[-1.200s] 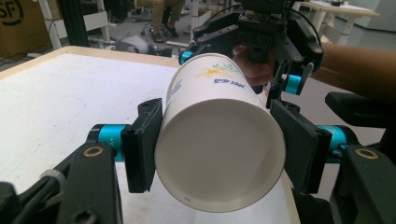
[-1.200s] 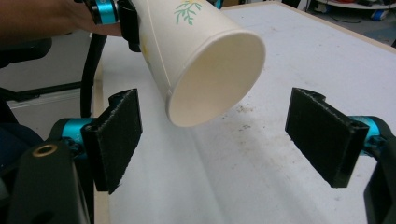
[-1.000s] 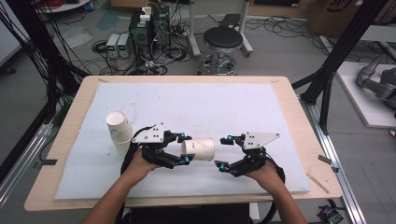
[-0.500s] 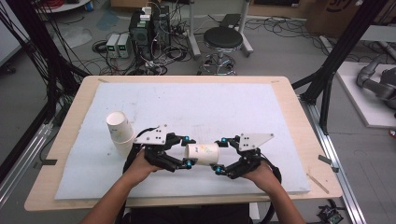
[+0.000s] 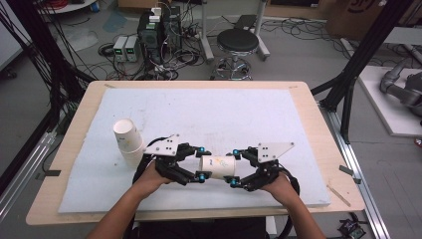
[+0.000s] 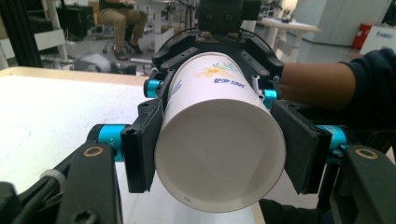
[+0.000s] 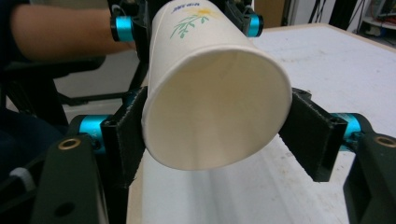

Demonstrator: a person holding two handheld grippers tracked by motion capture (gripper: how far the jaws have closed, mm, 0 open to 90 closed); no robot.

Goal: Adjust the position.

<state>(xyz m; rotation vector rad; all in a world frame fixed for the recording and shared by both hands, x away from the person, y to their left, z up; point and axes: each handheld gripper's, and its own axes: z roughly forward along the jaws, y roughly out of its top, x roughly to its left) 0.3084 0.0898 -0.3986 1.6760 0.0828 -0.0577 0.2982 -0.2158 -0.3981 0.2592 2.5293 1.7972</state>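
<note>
A paper cup [image 5: 217, 167] printed with a flower sprig hangs lying on its side just above the white mat on the table [image 5: 303, 94], held between the two grippers near the person's edge. The left gripper [image 5: 200, 163] has its fingers clenched on one end of it. The right gripper [image 5: 234, 169] has just been closing its fingers around the other end, and in the right gripper view its pads [image 7: 128, 133] sit against the cup wall, so both now seem to be grasping it.

The cup's long axis runs level, left to right across the table, from one gripper to the other. Oddly, each gripper view looks at a round end: the right one clearly into a hollow mouth, the left one at a rimmed disc that may be the recessed base or a second cup's mouth; I cannot tell which. If two cups are nested, pulling them apart is the step left to do. A small stack of cups [image 5: 127, 139] stands near the left side of the mat, well apart from the held one
</note>
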